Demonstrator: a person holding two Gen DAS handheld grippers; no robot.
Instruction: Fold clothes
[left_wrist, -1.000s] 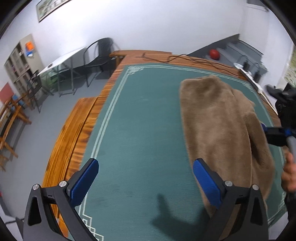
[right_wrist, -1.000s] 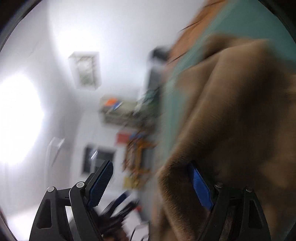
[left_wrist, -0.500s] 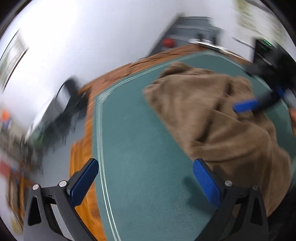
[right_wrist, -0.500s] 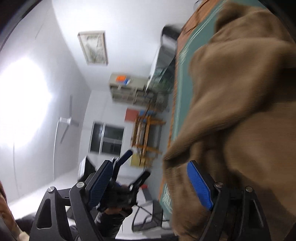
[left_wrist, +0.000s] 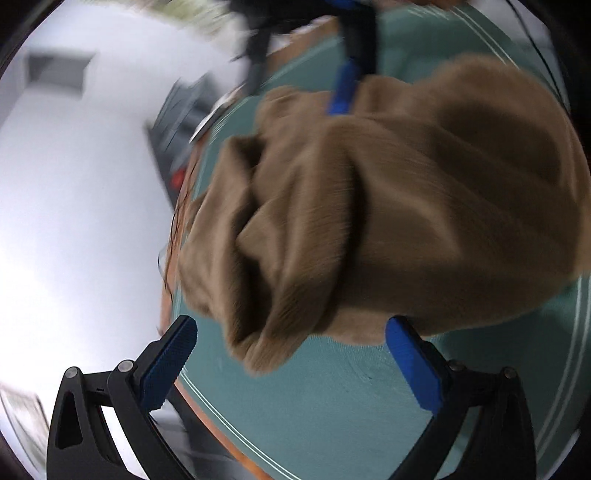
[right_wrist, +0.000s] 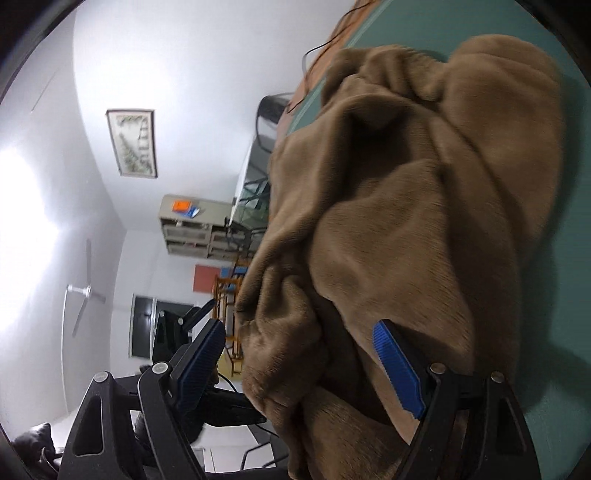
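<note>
A: Where is your garment?

B: Your brown, fuzzy fleece garment (left_wrist: 388, 206) sits bunched in thick folds on the green mat (left_wrist: 332, 398) that covers the wooden surface (left_wrist: 192, 397). It fills the middle and right of your left camera's view, which is tilted and blurred.

A: And your left tool?

B: Your left tool (left_wrist: 290, 363) is released, its blue-padded fingers (left_wrist: 412, 363) spread wide with only mat and the garment's near edge between them. It grasps nothing.

A: Your right tool?

B: Your right tool (right_wrist: 297, 363) is also spread wide. A hanging fold of the fleece (right_wrist: 388, 229) lies between its blue pads (right_wrist: 397, 369), and the right pad lies against the cloth, but nothing is clenched. In your left view the same tool (left_wrist: 347, 85) reaches in at the garment's far edge.

A: Anything else?

B: A framed picture (right_wrist: 133, 142) on the white wall and a beige shelf unit (right_wrist: 192, 229) beyond.
</note>
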